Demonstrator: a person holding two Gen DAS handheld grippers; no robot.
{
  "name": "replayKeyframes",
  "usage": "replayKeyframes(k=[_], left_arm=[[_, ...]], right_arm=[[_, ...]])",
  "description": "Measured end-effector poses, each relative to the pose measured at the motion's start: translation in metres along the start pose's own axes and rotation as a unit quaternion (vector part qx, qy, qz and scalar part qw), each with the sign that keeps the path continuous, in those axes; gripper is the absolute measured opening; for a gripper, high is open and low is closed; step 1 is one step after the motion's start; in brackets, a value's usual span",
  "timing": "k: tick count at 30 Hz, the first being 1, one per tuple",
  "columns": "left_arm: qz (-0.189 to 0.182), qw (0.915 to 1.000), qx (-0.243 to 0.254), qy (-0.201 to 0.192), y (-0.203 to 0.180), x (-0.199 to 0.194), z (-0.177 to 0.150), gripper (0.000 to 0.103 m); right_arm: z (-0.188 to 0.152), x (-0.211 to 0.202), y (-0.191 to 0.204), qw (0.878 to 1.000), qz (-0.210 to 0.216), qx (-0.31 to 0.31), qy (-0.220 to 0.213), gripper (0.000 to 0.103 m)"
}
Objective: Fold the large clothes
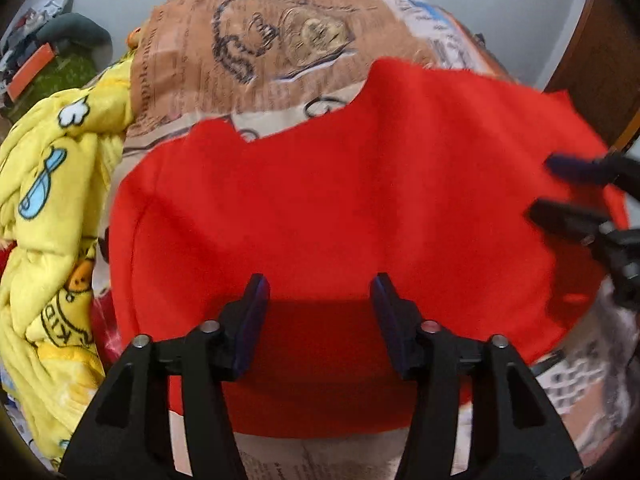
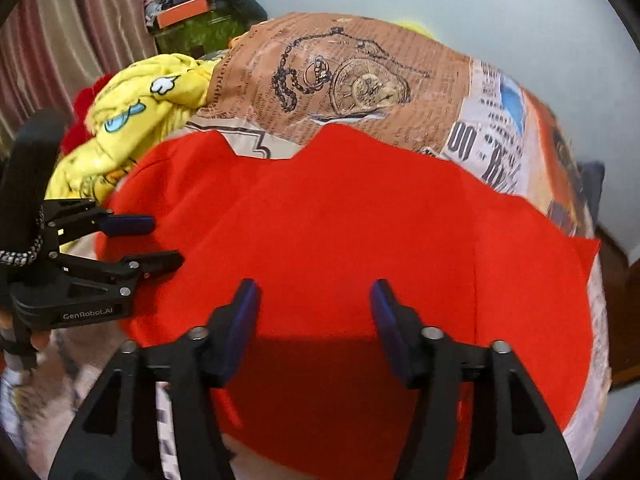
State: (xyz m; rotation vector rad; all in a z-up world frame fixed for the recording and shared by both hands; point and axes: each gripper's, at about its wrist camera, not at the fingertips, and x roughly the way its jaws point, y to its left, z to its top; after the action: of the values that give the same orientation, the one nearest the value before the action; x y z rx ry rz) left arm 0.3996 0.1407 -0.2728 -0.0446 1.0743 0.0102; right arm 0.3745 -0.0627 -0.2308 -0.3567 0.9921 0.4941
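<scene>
Both sets of jaws stand apart with nothing gripped: the left gripper and the right gripper each hang over the red garment, which lies spread flat on a bed sheet printed with newsprint and a pocket watch. The garment's near edge is cut off behind the fingers in both wrist views, and its far right corner is blurred, so I cannot make out how it ends there. Its far edge is notched, with bare sheet beyond it. A crumpled yellow blanket crowds the garment's left side, almost touching it. More clutter sits farther back, too small to identify.
</scene>
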Motion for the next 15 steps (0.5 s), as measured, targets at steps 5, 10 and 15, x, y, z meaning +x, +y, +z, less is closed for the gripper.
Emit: replayKeyframes(k=[5,10,15], left_arm=[[0.032,0.9989,-0.029,-0.018,0.03,-0.004,-0.013,0.071],[0.063,0.9953,-0.074,-0.003,0.067,-0.001,-0.035,0.071],[0.123,0.987,-0.103,0.011,0.096,0.003,-0.066,0.071]], right_arm=[[-0.013,-0.013,-0.021,0.999,-0.036,0.015,-0.018,0.068],[-0.034,-0.02,-0.058,0.996,-0.07,0.051,-0.007,0.069],[-0.055,-0.036,-0.09,0.992,-0.064,0.111,-0.009,0.07]])
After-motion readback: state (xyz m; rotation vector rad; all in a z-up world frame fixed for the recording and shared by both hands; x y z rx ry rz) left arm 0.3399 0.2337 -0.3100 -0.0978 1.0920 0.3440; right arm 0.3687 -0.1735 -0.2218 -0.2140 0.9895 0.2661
